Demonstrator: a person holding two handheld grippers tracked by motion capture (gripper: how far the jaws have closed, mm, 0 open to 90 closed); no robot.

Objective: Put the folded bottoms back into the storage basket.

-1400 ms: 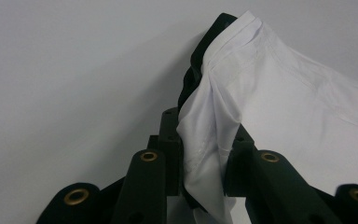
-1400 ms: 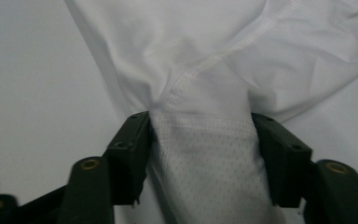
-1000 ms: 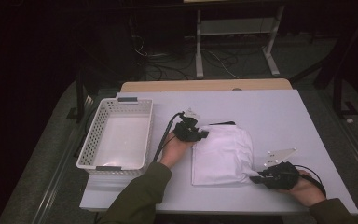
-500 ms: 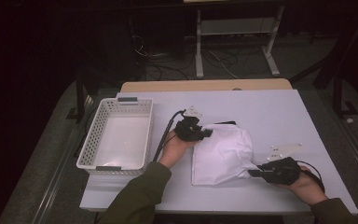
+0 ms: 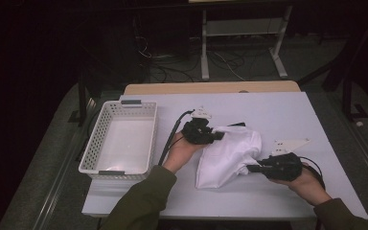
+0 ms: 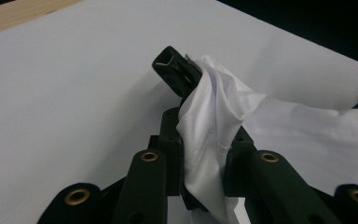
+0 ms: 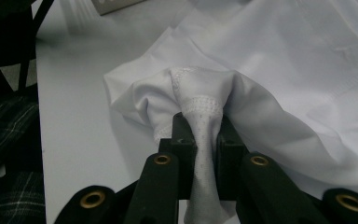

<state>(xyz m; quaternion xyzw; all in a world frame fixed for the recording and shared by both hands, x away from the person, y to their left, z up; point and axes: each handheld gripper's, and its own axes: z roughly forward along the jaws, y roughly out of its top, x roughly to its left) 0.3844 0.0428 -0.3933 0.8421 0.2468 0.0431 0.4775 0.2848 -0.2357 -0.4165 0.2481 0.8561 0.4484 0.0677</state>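
L gripper (image 5: 216,136) clamped on white cloth (image 5: 227,155) far corner, wrist angled right, R gripper (image 5: 250,168) pinching near hem, pointing left, cloth mid-table (image 5: 278,110), part lifted, right of basket (image 5: 120,143)

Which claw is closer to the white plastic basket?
Left. The left claw grips the white cloth just right of the white plastic basket; the right claw holds the cloth's far side, farther from the basket.

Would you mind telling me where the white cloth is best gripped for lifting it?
Grip the white cloth at its stitched hem corners, one from each side, as both grippers do: the left gripper and right gripper pinch bunched edge folds.
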